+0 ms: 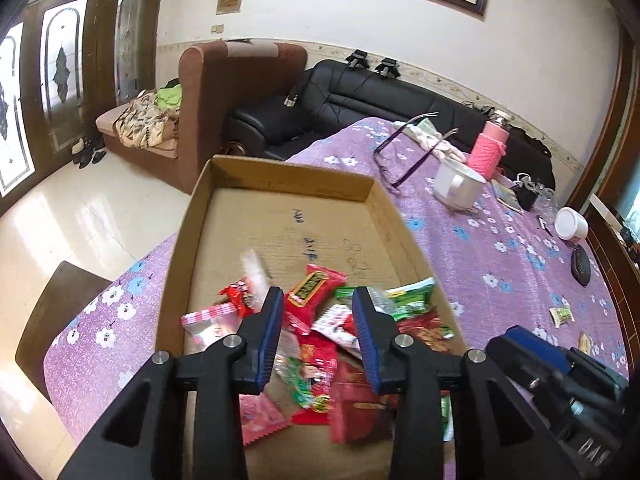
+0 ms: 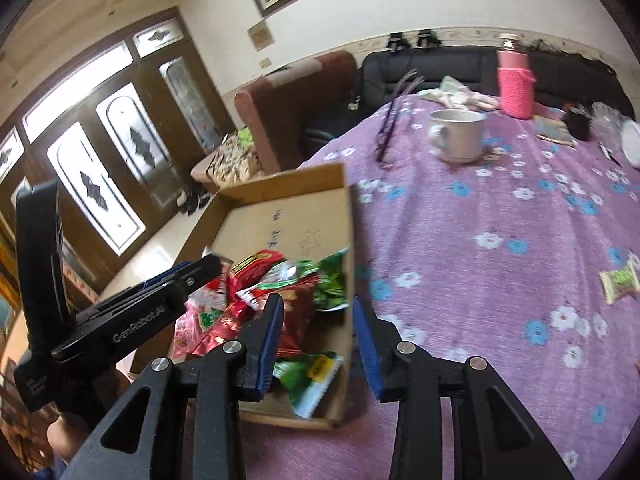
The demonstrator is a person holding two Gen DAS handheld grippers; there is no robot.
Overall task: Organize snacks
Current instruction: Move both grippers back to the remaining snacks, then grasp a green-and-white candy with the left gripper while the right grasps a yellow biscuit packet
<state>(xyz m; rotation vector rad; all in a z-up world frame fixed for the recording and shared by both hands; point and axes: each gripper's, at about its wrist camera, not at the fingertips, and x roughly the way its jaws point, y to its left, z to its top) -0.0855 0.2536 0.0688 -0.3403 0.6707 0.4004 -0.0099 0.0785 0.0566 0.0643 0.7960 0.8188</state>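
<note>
A table with a purple flowered cloth [image 2: 500, 216], carrying everything. On its left part, close to the left edge, a shallow cardboard box [image 1: 280, 184], open on top. In the near half of the box, a heap of snack packets [image 1: 320, 320], red, green and pink, lying one over another; far half of the box bare, with some handwriting on the bottom. Out on the cloth, well apart from the box to the right, one loose green snack packet [image 2: 619, 280] and, near it toward the near edge, a small yellowish packet [image 1: 586, 342]. Toward the far edge, a white mug [image 2: 458, 136], a pink bottle in a knitted cover [image 2: 516, 80] and purple-framed glasses [image 1: 400, 152].

Left gripper [image 1: 316, 312] above the heap, pointing down into the box; blue pads apart, nothing pinched between them, packets only seen below through the gap. Right gripper [image 2: 318, 316] over the right wall of the box, one finger over the packets and the other over the cloth; pads apart as well, gripping nothing.
</note>
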